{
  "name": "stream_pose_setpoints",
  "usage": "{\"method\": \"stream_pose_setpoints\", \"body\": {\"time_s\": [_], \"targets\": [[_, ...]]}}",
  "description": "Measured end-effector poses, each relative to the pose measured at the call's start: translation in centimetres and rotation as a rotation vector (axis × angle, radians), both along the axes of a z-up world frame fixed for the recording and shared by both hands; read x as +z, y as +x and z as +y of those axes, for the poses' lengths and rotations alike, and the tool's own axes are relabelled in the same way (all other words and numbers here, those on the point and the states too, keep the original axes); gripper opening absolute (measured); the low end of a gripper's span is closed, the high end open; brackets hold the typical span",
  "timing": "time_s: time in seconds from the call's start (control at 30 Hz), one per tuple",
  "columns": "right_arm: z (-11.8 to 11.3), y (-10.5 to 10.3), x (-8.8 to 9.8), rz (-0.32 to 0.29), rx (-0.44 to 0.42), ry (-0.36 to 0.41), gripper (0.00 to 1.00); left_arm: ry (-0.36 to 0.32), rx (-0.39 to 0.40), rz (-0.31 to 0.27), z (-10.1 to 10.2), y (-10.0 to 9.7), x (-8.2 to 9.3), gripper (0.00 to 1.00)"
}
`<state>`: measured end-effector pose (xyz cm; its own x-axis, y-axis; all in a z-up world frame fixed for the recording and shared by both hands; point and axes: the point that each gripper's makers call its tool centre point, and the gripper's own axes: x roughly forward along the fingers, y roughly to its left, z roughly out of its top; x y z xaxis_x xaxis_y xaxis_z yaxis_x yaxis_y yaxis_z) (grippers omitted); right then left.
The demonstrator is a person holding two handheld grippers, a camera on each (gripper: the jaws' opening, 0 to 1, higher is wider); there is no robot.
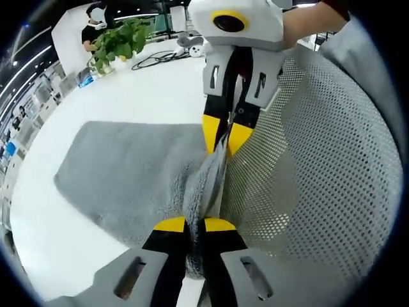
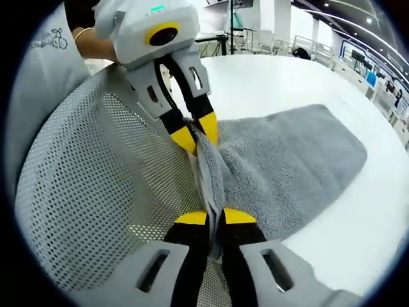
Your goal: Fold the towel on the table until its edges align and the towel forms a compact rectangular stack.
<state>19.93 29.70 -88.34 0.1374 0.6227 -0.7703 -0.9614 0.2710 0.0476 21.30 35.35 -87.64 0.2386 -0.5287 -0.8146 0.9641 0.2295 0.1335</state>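
A grey towel (image 1: 128, 173) lies spread on the white table (image 1: 153, 96), with one edge lifted and bunched into a ridge between the two grippers. My left gripper (image 1: 195, 225) is shut on the near end of that ridge. The right gripper (image 1: 222, 137) comes in from the top, shut on the far end. In the right gripper view, my right gripper (image 2: 215, 217) pinches the towel (image 2: 287, 160) at the bottom. The left gripper (image 2: 195, 135) clamps the same raised edge from the upper left. The grippers face each other a short span apart.
A grey mesh chair back (image 1: 319, 179) stands at the table's edge right beside the grippers, seen again as the mesh chair (image 2: 89, 192). A potted plant (image 1: 118, 41) and black cables (image 1: 160, 59) sit at the table's far side. A person's arm (image 1: 310, 25) holds the right gripper.
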Motion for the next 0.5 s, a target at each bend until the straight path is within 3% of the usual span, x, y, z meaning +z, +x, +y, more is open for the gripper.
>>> {"method": "stream_pose_setpoints", "body": {"time_s": [0.3, 0.37, 0.5], "targets": [[0.2, 1.3, 3.8, -0.056, -0.018, 0.064, 0.04, -0.051, 0.024, -0.094, 0.3, 1.6, 4.7, 0.07], [0.4, 1.8, 5.5, -0.106, -0.013, 0.083, 0.04, -0.062, 0.028, -0.122, 0.3, 2.0, 5.8, 0.07], [0.2, 2.4, 7.3, -0.147, -0.022, 0.094, 0.04, -0.085, 0.034, -0.158, 0.3, 2.8, 7.5, 0.07]]}}
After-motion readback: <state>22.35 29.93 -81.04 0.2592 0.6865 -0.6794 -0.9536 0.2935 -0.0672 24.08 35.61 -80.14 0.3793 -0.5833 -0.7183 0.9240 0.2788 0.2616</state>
